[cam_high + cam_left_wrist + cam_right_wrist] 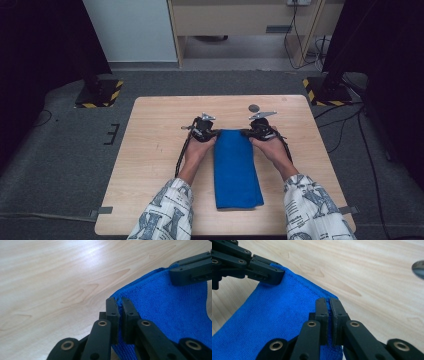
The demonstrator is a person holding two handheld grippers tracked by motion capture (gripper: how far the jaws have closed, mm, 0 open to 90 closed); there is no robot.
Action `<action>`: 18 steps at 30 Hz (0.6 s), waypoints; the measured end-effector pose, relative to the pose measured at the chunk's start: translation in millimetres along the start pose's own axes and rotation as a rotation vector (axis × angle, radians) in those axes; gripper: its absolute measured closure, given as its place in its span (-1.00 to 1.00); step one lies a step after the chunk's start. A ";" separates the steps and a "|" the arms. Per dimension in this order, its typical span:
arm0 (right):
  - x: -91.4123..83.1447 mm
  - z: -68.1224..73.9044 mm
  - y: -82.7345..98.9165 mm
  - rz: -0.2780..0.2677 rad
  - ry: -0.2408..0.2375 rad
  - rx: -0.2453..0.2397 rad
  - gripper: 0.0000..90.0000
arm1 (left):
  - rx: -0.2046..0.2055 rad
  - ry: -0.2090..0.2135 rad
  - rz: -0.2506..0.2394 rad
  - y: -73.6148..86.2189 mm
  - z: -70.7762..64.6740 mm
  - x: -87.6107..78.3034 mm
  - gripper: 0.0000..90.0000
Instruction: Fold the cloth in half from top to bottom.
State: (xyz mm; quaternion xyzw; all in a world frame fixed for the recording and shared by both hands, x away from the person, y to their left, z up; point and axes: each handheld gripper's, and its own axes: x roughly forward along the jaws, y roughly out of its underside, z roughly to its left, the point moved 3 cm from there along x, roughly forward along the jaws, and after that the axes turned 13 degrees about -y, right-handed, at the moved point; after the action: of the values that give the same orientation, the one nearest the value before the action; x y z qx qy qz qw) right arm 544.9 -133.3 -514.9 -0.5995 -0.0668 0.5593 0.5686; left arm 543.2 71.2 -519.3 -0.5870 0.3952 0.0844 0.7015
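Left tongs (119, 305): clamped on towel (236, 165) far corner.
Right tongs (329, 305): clamped on other far corner, likely for folding.
Bench (150, 150): supports towel.

Left hand-held gripper (119, 301) pinches the blue towel's (172, 307) corner (jaws clamped).

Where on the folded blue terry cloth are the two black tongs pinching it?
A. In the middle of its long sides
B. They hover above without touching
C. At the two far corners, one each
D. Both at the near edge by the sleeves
C: the left tongs and the right tongs are each closed on a far corner of the folded blue terry cloth on the light wooden table.
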 end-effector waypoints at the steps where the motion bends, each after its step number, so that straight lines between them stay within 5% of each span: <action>1: -0.7 0.7 -3.3 -0.009 0.003 -0.008 0.92 | -0.003 0.002 -0.007 -2.5 1.7 -1.8 0.90; 18: -1.7 3.8 -17.2 -0.042 0.009 -0.030 0.92 | -0.017 -0.001 -0.047 -13.3 11.0 -10.3 0.90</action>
State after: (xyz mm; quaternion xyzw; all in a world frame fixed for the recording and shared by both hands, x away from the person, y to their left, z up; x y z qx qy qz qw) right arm 551.0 -126.3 -499.8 -0.6089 -0.0852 0.5436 0.5714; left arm 549.0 80.6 -502.5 -0.6021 0.3800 0.0716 0.6985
